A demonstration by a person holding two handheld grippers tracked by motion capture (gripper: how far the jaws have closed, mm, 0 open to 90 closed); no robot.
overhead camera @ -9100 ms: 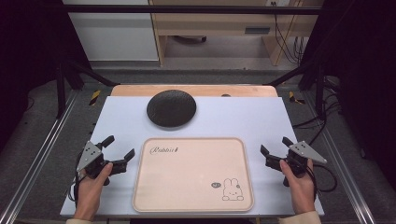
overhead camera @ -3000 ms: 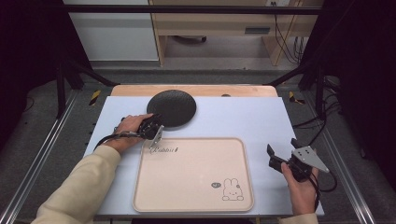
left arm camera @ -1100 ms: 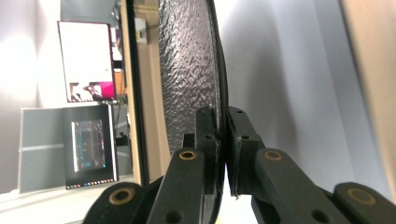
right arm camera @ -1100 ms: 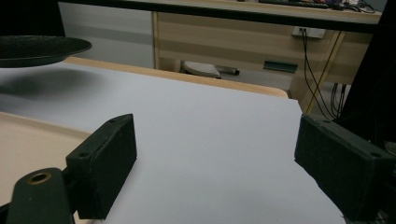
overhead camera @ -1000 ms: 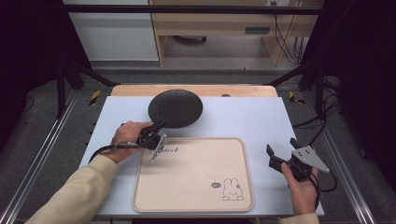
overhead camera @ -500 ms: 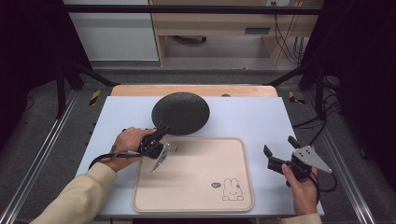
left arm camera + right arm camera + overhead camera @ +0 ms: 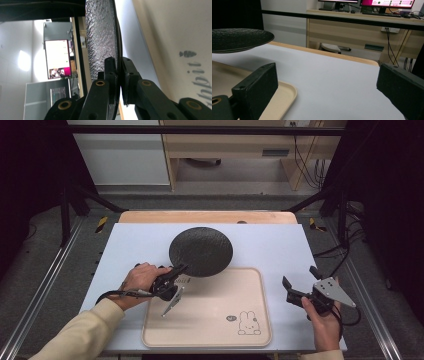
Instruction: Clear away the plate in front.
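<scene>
A: What changed? The left gripper point(image 7: 176, 271) now has the black plate point(image 7: 201, 251) pinched by its near rim and off the table — a second ago it sat lower and farther back.

B: So a carry toward the tray point(image 7: 210, 330) looks underway. Plate sits just ahead of the left jaws, over the tray's far edge.

A: Right gripper point(image 7: 300, 282) — jaws wide apart, empty, parked beside the tray's right edge.

B: Open tray surface below and behind the plate; nothing in the way.

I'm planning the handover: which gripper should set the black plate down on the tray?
Left. The left gripper is shut on the plate rim above the tray; the right gripper waits open beside it.
</scene>
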